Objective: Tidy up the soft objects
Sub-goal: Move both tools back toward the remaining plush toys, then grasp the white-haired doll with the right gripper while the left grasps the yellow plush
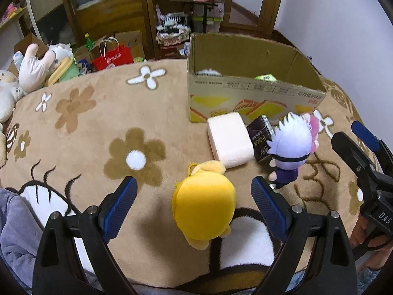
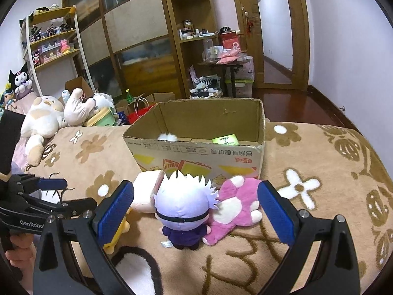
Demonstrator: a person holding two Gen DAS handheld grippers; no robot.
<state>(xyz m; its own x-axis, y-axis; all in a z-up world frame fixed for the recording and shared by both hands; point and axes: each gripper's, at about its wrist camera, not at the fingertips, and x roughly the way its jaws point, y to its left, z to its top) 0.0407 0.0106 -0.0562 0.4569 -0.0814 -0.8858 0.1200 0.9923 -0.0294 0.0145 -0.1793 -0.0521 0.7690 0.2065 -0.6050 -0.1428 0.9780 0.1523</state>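
Note:
A yellow plush (image 1: 203,211) lies on the flowered blanket between the blue pads of my open left gripper (image 1: 194,188), untouched. Beyond it sit a cream cushion block (image 1: 229,139), a dark tissue pack (image 1: 261,137) and a white-haired doll in purple (image 1: 289,145). In the right wrist view that doll (image 2: 184,206) sits between the wide-spread pads of my open right gripper (image 2: 196,194), with a pink plush (image 2: 233,206) beside it and the cream block (image 2: 147,191) to its left. An open cardboard box (image 2: 196,147) stands behind, holding a white furry thing and a green item.
The brown flowered blanket (image 1: 98,127) covers the bed. Large plush toys (image 2: 49,120) pile at the far left edge. A red paper bag (image 1: 113,57), boxes, wooden shelves and a small table stand past the bed. A hand holds the right gripper's handle (image 1: 368,231).

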